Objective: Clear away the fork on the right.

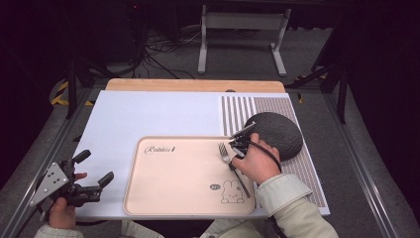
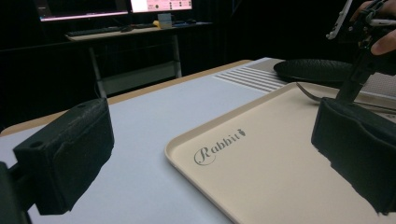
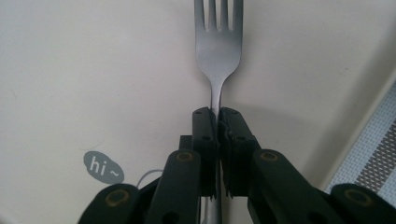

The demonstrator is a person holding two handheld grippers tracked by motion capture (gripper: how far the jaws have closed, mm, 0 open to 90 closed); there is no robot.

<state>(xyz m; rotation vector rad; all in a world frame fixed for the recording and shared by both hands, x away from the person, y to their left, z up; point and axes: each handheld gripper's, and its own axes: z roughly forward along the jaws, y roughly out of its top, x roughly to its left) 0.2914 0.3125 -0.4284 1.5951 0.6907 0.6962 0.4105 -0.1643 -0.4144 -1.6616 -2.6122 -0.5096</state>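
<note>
Right tool [image 3: 217, 122] clamped tight on the fork [image 3: 218, 51] neck, tines ahead of it over the tray [image 1: 163, 188]. Left tool [image 1: 94, 173] wide open, empty, parked left of the tray. Risk: thin handle could pivot or slip in the pads if lifted fast. Beyond: dark plate [image 1: 277, 133] on striped mat [image 1: 237, 111], white bench [image 1: 148, 114], dim room.

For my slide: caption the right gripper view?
Right gripper shut on a fork's neck above a beige tray.
</note>
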